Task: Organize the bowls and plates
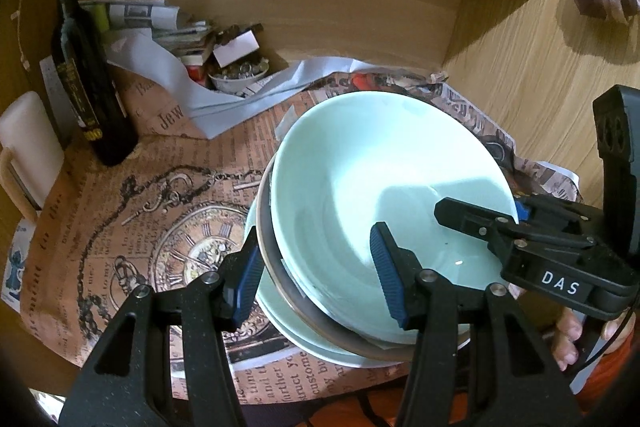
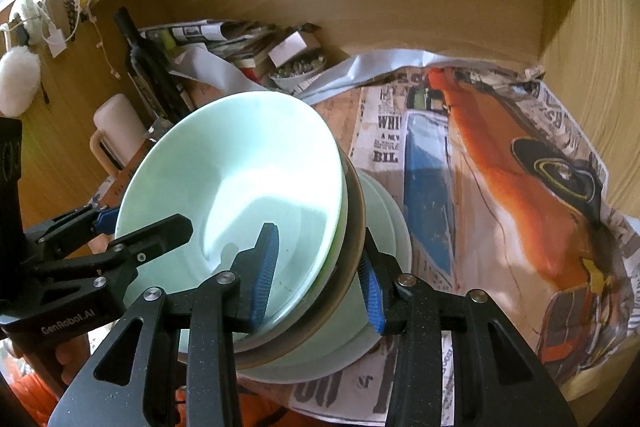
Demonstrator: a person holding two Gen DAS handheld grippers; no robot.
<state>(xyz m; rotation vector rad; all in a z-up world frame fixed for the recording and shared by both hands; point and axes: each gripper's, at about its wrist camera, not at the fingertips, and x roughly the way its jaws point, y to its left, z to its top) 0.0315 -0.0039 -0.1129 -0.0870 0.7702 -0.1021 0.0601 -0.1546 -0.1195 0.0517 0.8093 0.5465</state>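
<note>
Both the left gripper (image 1: pixel 316 269) and right gripper (image 2: pixel 318 277) are clamping the stack of bowls (image 1: pixel 384 187) by opposite rims, carrying it beside the dark bottle (image 1: pixel 86 83); next comes level lowering.

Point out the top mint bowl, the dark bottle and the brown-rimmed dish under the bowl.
Mint bowl (image 1: pixel 360 163): left wrist view, inner wall.
Dark bottle (image 1: pixel 86 87): left wrist view, label area.
Brown-rimmed dish (image 2: pixel 352 251): right wrist view, outer rim.
</note>
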